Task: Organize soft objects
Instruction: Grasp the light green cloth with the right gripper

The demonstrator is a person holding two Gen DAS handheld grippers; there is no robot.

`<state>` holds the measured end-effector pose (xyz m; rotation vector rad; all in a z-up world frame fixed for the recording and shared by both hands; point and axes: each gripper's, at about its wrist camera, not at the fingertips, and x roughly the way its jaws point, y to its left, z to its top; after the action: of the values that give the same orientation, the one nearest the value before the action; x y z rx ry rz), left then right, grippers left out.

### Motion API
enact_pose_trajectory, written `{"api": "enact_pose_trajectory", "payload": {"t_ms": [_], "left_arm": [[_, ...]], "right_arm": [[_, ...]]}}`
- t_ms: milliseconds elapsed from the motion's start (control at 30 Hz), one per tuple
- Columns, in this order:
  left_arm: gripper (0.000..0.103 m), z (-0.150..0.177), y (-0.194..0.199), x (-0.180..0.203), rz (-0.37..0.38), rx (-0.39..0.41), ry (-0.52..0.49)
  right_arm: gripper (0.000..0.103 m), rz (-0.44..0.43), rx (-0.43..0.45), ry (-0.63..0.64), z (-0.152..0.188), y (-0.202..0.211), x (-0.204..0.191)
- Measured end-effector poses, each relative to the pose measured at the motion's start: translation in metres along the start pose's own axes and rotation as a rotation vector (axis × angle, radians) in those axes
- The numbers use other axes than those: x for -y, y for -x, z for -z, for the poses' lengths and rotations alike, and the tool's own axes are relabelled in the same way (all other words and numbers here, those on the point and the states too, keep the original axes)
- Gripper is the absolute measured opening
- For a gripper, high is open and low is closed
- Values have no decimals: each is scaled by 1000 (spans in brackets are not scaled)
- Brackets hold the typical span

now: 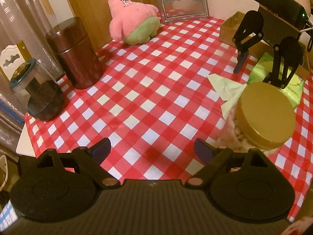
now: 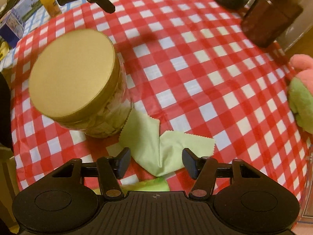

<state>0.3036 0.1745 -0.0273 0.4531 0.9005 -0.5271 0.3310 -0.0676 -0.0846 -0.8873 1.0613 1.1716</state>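
gold-lidded jar (image 2: 74,82) | brown canister (image 1: 75,53) | picture frame (image 1: 181,3) | possibly juice bottle (image 2: 49,2)

surface: my table under a red-and-white checked cloth (image 1: 148,90) | on it: pink plush (image 1: 133,19), green cloth (image 2: 156,146), gold-lidded jar (image 2: 78,82), brown canister (image 1: 75,52), dark jar (image 1: 37,94), picture frame (image 1: 182,2), cardboard box (image 1: 230,29)

Cloth (image 2: 156,148) on table (image 2: 195,58), beside jar (image 2: 78,90); plush (image 1: 133,17) before frame (image 1: 183,2).

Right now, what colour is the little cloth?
Light green; the cloth shows best in the right wrist view.
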Motion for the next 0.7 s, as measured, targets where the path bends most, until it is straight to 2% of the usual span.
{"api": "enact_pose_trajectory", "payload": {"t_ms": [100,200,300,333,367,433,700], "left_arm": [[91,0,-5,1,5,-3,-5],[91,0,-9,2,13,-7,-10],[91,0,-12,3,14,-11,-12],[91,0,-13,3,12,-12,-11],[91,0,-13,2,11,-11,-8],[91,-1,-14,2,9,-8,-2],[91,-6,-9,-1,-5,1,10]], "right_arm": [[52,-7,-32,1,-4,-13,2],[41,-5,-70,1,-6,-24,3],[28,9,-103,3,-8,-33,4],[19,9,-104,-9,-7,-33,5],[9,7,-96,-20,-7,-32,6],[3,0,-67,-52,-7,-28,11],[1,23,110,-233,1,25,38]]}}
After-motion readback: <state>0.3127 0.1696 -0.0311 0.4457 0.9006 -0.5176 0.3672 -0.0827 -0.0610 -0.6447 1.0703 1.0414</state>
